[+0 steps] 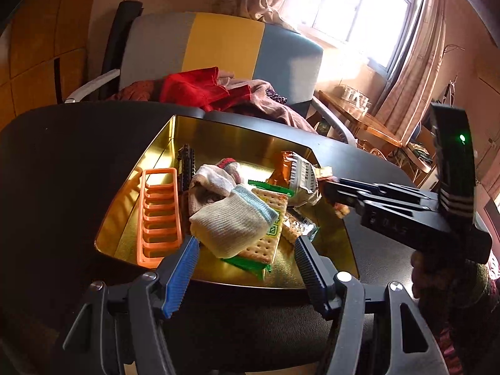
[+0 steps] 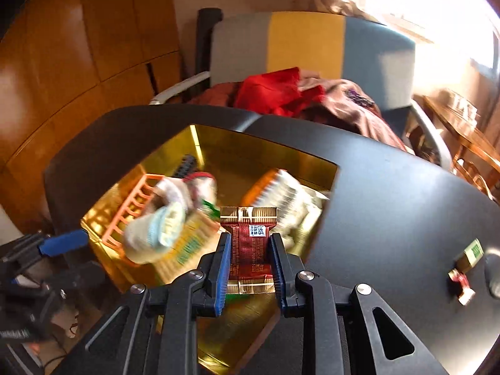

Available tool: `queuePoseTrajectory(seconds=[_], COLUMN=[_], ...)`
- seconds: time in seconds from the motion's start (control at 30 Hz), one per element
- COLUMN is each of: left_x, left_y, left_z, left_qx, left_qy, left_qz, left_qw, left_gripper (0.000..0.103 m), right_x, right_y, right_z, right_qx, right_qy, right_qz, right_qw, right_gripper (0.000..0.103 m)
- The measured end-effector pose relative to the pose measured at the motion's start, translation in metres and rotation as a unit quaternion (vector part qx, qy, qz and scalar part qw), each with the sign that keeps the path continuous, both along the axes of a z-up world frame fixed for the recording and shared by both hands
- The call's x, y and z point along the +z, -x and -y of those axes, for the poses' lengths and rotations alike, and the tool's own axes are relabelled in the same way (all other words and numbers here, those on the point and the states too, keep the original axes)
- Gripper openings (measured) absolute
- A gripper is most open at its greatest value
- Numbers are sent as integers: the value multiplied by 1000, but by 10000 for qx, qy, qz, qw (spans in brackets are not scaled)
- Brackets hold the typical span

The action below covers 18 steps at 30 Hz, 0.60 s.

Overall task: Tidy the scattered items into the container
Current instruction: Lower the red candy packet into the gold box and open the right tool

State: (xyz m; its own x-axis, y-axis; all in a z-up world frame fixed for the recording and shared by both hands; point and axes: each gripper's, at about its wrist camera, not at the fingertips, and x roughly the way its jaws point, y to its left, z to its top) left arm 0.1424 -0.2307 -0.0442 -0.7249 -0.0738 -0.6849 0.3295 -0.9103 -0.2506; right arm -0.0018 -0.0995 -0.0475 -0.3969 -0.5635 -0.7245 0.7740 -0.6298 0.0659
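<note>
Pinching red wrapper (image 2: 249, 247), right claw (image 2: 250, 268) above gold tray's near-right rim (image 2: 325, 206), left claw (image 1: 247, 268) spread.

we see strong daylight pouring from the window (image 1: 359, 3) at the upper right of both views, blown out to white there. the gold container (image 1: 225, 134) throws warm glare off its walls, while the black desk (image 1: 62, 172) stays dark. the left wrist view is sharp; the right wrist view is smeared by motion blur, mostly mid-frame. fisheye bending curves all edges, and corners go black.
</note>
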Motion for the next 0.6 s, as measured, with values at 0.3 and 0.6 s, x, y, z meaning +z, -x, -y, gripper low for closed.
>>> queuePoseTrajectory(seconds=[0.3,0.6], left_x=[-5,-6], left_y=[-11,-10], left_z=[13,11], left_qx=[163,137], left_qy=[-157,-152], left_qz=[5,24], left_qw=[9997,9998], left_gripper=[65,65], right_x=[-18,-24], right_y=[-2,8], right_z=[55,65], right_qx=[309,282], right_qy=[-171,-159], right_qz=[239,499], right_qw=[9991,9982], right_gripper=[25,27])
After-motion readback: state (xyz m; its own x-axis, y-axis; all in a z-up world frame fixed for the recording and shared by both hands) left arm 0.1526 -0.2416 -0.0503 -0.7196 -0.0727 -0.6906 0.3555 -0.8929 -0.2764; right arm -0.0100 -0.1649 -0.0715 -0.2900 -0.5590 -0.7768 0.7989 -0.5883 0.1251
